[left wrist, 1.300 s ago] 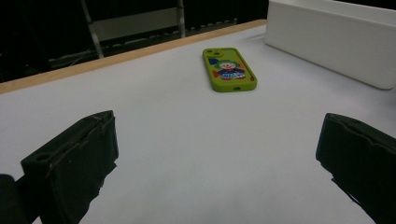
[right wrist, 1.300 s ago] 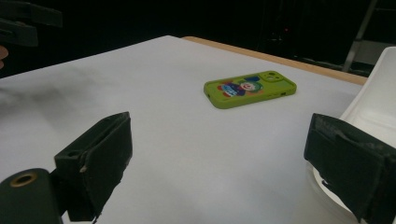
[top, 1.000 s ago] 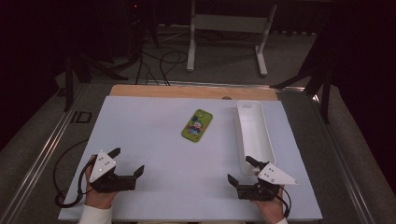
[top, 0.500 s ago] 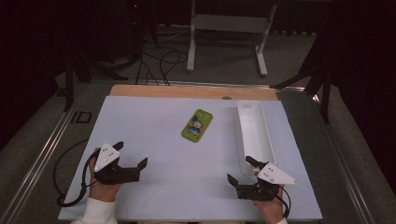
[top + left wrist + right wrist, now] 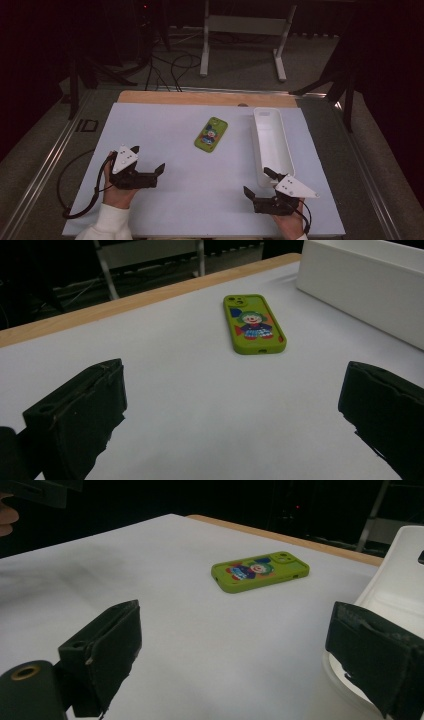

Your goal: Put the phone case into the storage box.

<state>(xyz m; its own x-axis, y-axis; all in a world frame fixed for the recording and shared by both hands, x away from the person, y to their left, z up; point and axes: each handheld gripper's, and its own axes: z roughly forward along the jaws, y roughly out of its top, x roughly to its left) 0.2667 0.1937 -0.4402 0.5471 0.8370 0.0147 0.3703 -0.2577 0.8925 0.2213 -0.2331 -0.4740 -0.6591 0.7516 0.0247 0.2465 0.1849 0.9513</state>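
- Since 1.0 s ago, left gripper (image 5: 147,161) has shifted right and slightly inward along the near part of the surface (image 5: 165,135); its jaws now point right, toward the middle. Right gripper (image 5: 256,183) sits near the front right corner, about where it was.
- Phone (image 5: 211,134) has not moved: flat on the surface, past centre, green case with a cartoon clown print up. It lies just left of the tray (image 5: 271,145), apart from it.
- Left gripper: jaws wide apart, holding nothing. In the left gripper view the phone (image 5: 255,323) lies straight ahead between the 2 jaws, well off yet, with the tray wall (image 5: 365,285) at right.
- Right gripper: jaws likewise spread wide, empty. Right gripper view has the phone (image 5: 260,571) ahead, and the tray's near end (image 5: 405,590) close beside its right-hand jaw.
- Reading: the left-side move looks like the start of an approach to the phone; no contact so far. Work is at its opening stage. Whether the tray is the destination is a guess, though its place next to the phone suggests it.
- Count: 1 phone, 1 white tray (long, narrow, nothing in it), 2 grippers, 2 hands, 1 white surface with a wooden strip (image 5: 200,97) along its far edge. A cable (image 5: 75,200) trails from the left gripper across the near left corner.
- Beyond the surface: dark floor, loose cables, a pale metal stand (image 5: 245,30).
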